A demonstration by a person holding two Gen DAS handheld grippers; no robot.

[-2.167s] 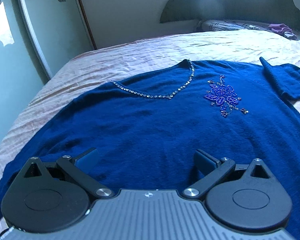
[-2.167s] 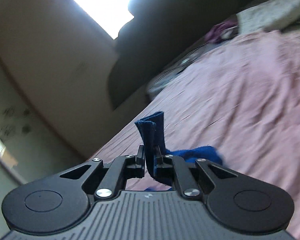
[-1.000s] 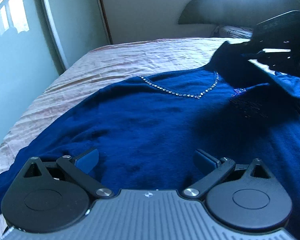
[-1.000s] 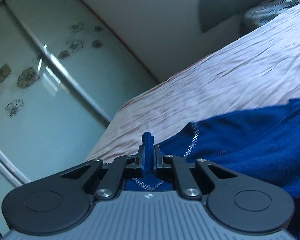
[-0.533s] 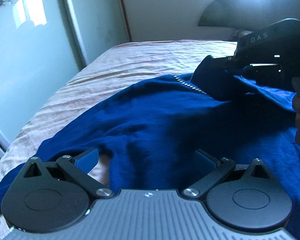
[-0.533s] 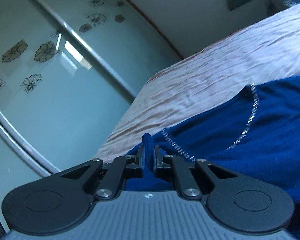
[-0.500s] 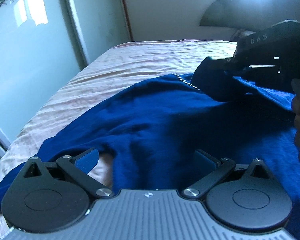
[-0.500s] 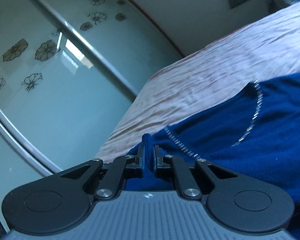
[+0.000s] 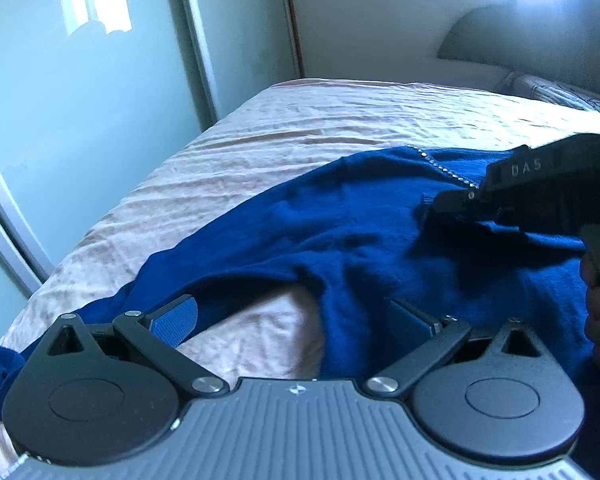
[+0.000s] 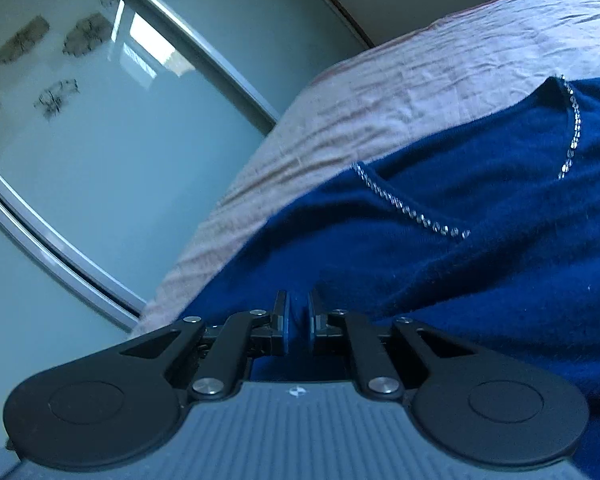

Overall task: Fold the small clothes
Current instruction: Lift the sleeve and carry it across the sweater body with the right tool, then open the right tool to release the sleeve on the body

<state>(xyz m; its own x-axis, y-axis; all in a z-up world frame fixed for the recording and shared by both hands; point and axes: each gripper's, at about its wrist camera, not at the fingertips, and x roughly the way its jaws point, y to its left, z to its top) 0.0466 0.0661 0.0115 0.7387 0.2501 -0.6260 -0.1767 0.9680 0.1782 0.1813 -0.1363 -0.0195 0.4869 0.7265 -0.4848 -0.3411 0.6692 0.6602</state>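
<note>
Right claw point(image 10: 298, 318) clamped on blue sweater point(image 10: 480, 248) (left claw point(image 9: 296, 316) agape)

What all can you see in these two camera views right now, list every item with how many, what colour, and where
sweater: one, deep blue, spread on the bed, one part pulled across its front.
rhinestone trim: one line, silver, along the sweater's neckline.
bed sheet: one, pale pink, wrinkled, under the sweater.
wardrobe doors: pale green glass with flower prints, beside the bed.
headboard: one, grey, far end of the bed.
pillow: one, patterned, by the headboard.
left tool: one, black with blue pads, open over the sweater's lower edge.
right tool: one, black, shut on sweater fabric.
</note>
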